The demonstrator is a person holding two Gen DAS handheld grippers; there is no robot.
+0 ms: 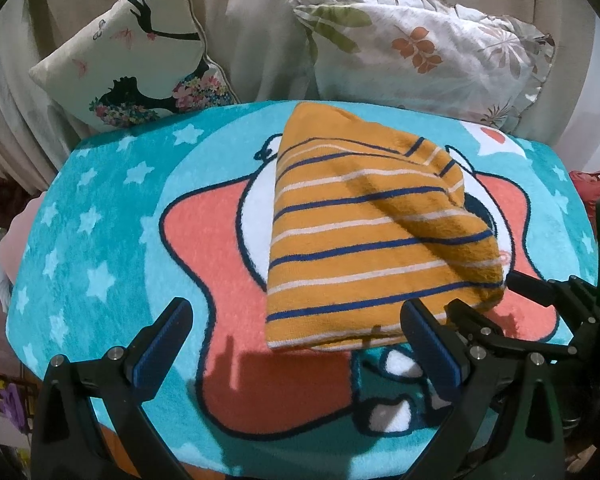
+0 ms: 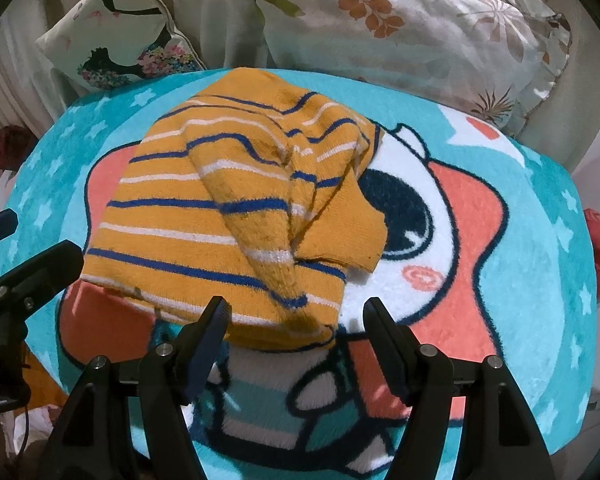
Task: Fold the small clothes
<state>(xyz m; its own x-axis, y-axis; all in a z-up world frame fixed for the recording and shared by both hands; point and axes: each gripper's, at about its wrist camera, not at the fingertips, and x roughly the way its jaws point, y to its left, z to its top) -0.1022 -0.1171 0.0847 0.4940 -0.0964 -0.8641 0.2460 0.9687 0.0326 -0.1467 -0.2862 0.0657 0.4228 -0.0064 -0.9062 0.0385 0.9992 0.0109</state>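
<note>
— Where's the garment?

— The orange striped top (image 1: 364, 232) lies folded into a compact bundle on the turquoise cartoon blanket (image 1: 100, 240), over the white face of the printed character. From my right wrist camera I see the same top (image 2: 204, 216) with a sleeve draped diagonally across it and a plain orange flap hanging off its right side.

— And your grippers?

— My left gripper (image 1: 296, 344) sits at the near edge of the bundle, fingers spread wide and holding nothing; the hem lies between them, and I cannot tell whether the right-hand fingertip touches the cloth. My right gripper (image 2: 298, 326) is also spread apart and empty, its fingertips flanking the near right corner of the top, just above the blanket (image 2: 540, 280).

— The two tools are close together?

— Yes, each shows in the other's view, just beside it.

— What's behind?

— A cushion with a dancer silhouette (image 1: 136, 60) and a leaf-print pillow (image 1: 428, 52) lean against a pale curtain (image 1: 252, 20) past the far edge.
</note>
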